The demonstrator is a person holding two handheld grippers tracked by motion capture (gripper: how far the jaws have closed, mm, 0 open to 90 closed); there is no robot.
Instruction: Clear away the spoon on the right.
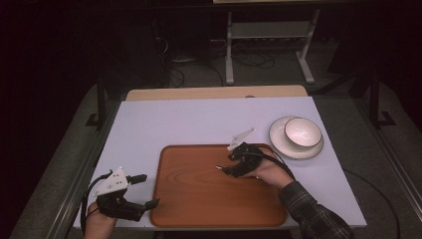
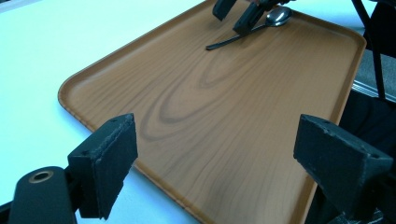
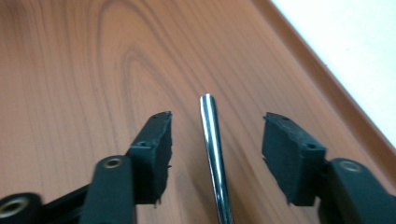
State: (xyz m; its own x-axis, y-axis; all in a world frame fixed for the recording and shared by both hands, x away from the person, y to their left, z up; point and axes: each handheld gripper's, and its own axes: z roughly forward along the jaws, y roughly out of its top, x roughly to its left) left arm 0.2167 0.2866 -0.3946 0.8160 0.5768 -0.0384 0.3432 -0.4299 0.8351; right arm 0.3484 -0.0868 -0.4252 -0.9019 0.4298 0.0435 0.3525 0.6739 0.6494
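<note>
Left gripper: fingers spread wide and empty, poised over the near left corner of the wooden tray, which lies on the white bench. Right gripper: fingers parted, one on each side of the handle of a metal spoon without touching it; the spoon lies flat on the tray, its bowl behind the fingers. Beyond and to the right of these fingers, off the tray, a white bowl sits on a white plate; the bowl's contents cannot be told.
</note>
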